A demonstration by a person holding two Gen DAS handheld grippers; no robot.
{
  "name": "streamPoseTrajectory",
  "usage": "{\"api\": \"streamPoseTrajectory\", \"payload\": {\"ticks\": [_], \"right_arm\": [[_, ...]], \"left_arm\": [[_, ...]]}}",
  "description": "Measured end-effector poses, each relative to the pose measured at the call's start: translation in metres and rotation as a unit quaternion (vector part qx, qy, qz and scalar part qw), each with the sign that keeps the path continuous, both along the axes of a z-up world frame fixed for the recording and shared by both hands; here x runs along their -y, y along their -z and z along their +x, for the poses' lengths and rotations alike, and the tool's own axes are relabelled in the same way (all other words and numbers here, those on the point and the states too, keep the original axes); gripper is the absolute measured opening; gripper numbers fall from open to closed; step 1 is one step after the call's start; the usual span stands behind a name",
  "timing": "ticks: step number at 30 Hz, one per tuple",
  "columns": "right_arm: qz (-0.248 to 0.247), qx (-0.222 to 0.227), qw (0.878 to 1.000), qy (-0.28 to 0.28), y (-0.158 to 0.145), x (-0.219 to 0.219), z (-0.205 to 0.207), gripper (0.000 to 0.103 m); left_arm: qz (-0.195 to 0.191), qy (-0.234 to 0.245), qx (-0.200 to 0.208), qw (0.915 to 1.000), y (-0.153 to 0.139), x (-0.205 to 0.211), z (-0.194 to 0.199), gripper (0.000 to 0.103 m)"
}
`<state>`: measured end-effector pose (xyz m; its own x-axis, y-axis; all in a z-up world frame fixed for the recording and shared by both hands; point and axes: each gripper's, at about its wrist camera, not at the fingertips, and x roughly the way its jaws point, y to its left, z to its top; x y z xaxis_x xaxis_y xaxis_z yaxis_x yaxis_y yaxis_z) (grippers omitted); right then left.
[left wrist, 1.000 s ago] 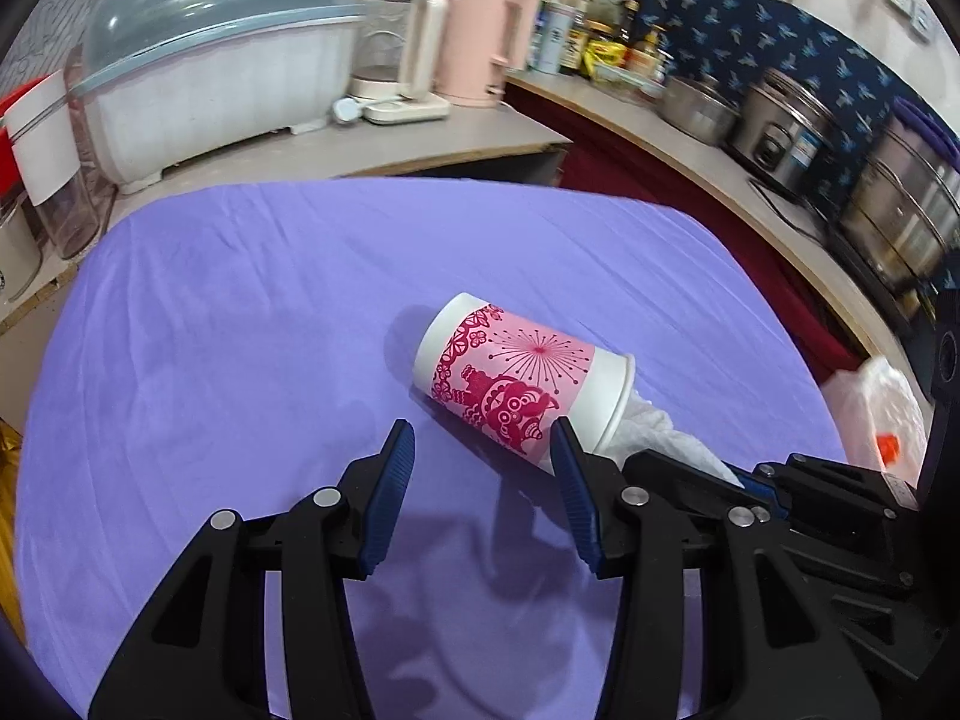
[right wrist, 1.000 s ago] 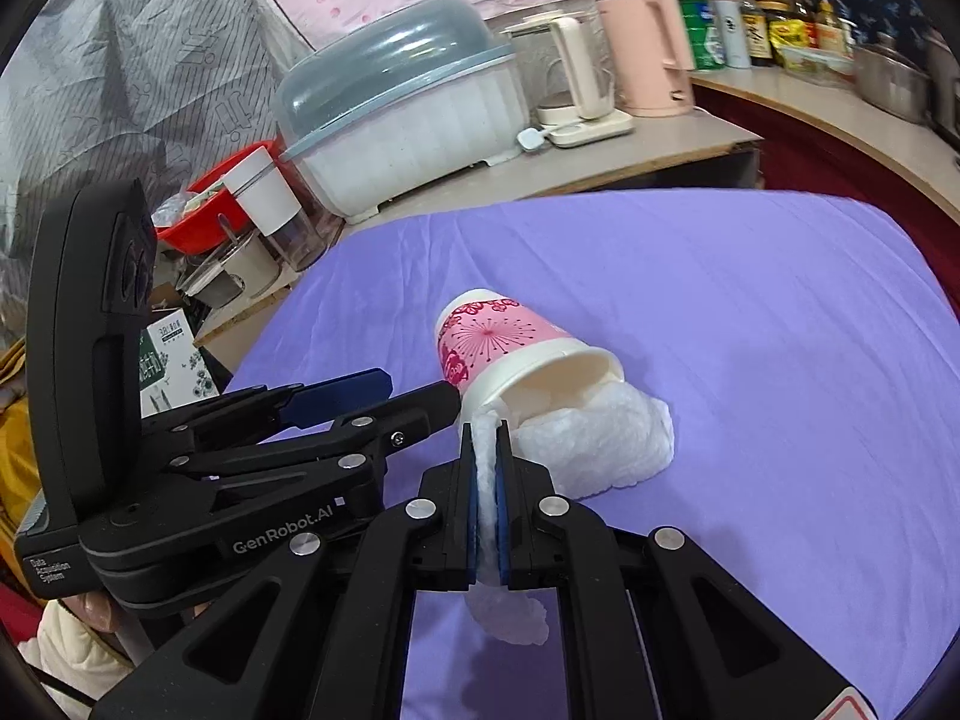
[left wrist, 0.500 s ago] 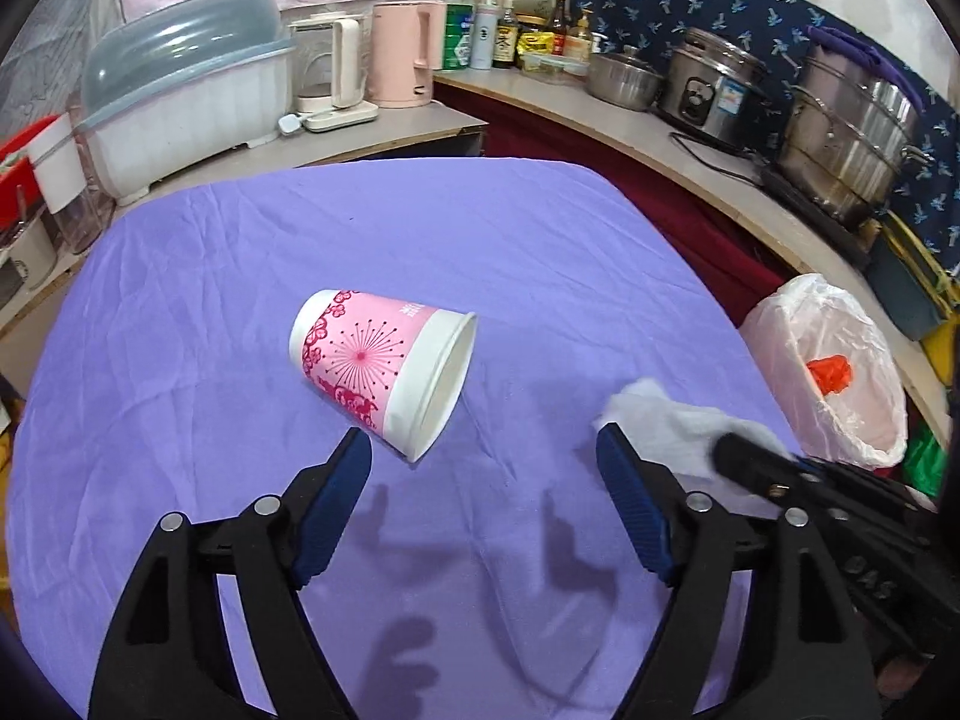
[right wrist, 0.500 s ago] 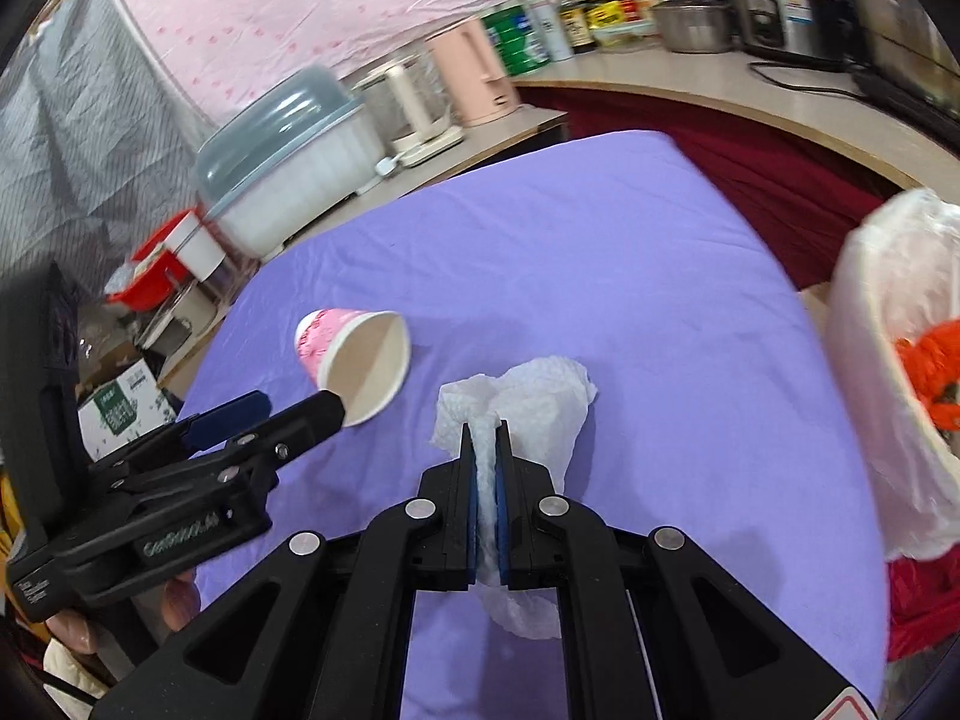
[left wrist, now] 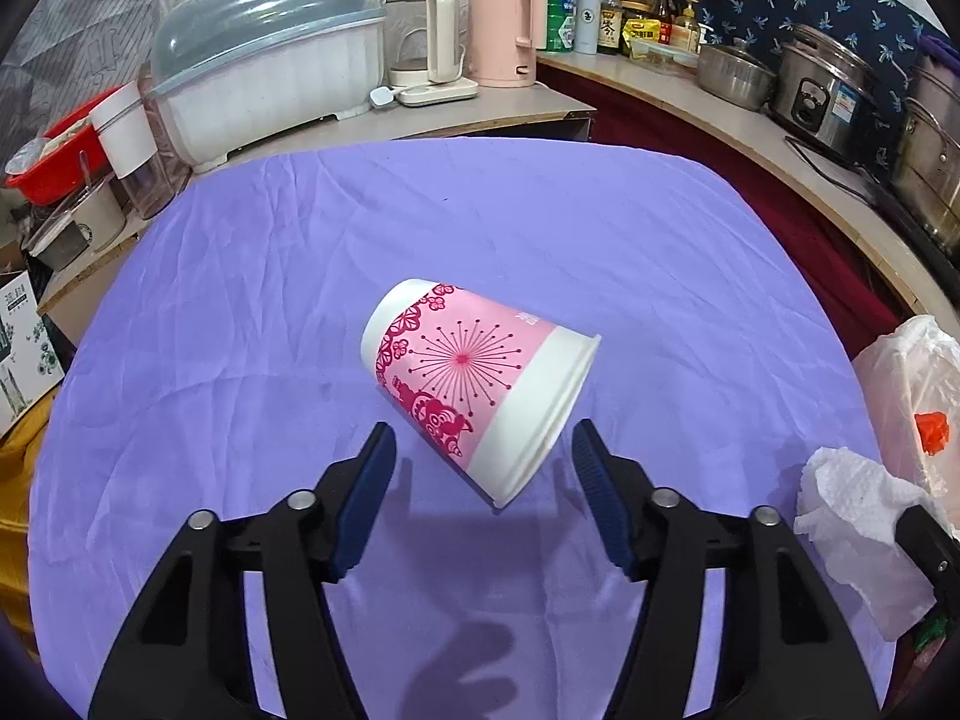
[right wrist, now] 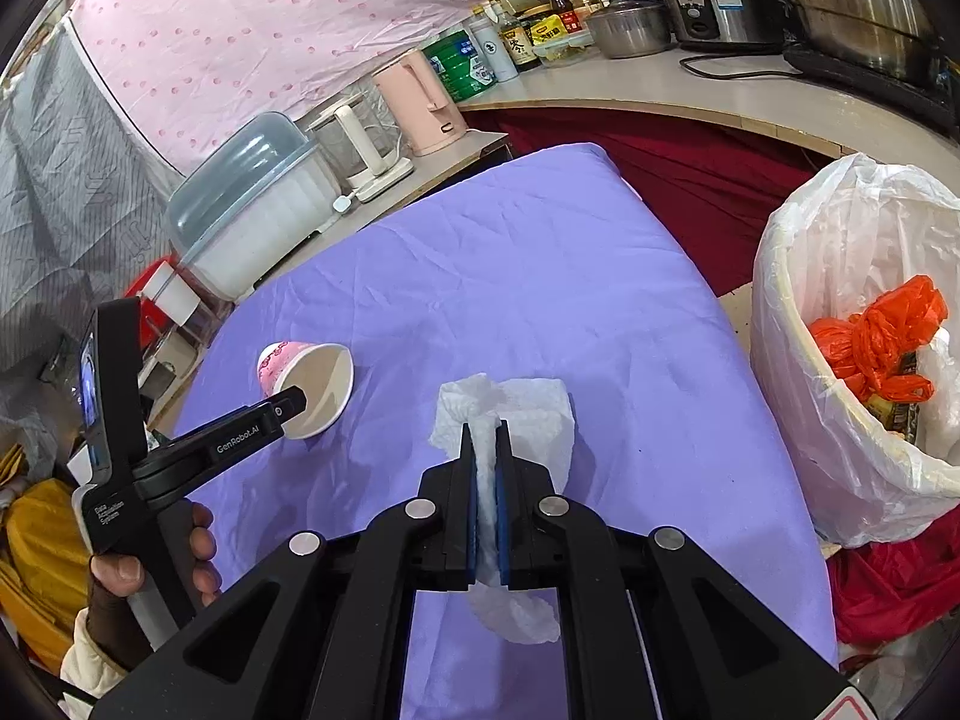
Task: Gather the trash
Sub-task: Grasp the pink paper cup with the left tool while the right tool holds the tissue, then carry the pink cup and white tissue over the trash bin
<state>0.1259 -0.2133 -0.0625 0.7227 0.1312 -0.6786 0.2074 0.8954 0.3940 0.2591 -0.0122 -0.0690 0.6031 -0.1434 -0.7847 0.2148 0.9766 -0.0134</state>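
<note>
Since half a second ago: left gripper (left wrist: 483, 468) moved in on the paper cup (left wrist: 474, 378), jaws spread wide, one on each side of the cup's wide end, gripping nothing. Cup lying on its side near the middle of the purple tablecloth (left wrist: 540, 228), pink band with a red starburst and flower print, open mouth turned toward the right edge; small white print near the rim too tiny to read.

Right gripper (right wrist: 486, 462) clamped tight on a white paper towel (right wrist: 528, 414), carried from beside the cup out toward the right edge of the table, now nearer the trash bin (right wrist: 792, 312). Bin lined with a white plastic bag, standing just past the right edge, with an orange bag (right wrist: 870, 342) inside.

Readable writing: "GenRobot.AI" on the left gripper's finger and "Data Acquisition System" on its handle, seen from the right wrist camera. Labels on the bottles and cooker at the back counter too small to read.
</note>
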Motion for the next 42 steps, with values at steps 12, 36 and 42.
{"api": "streamPoseTrajectory", "payload": {"ticks": [12, 36, 42], "right_arm": [[0.006, 0.008, 1.0, -0.001, -0.002, -0.003, 0.001, 0.007], [-0.024, 0.076, 0.991, 0.109, -0.068, 0.111, -0.089, 0.007], [-0.038, 0.071, 0.987, 0.141, -0.069, 0.151, -0.107, 0.007]], "left_arm": [[-0.02, 0.021, -0.011, 0.9995, -0.01, -0.005, -0.009, 0.006], [-0.059, 0.213, 0.036, 0.9746, -0.091, 0.165, -0.123, 0.003], [-0.061, 0.253, 0.027, 0.9651, -0.086, 0.218, -0.143, 0.003]]}}
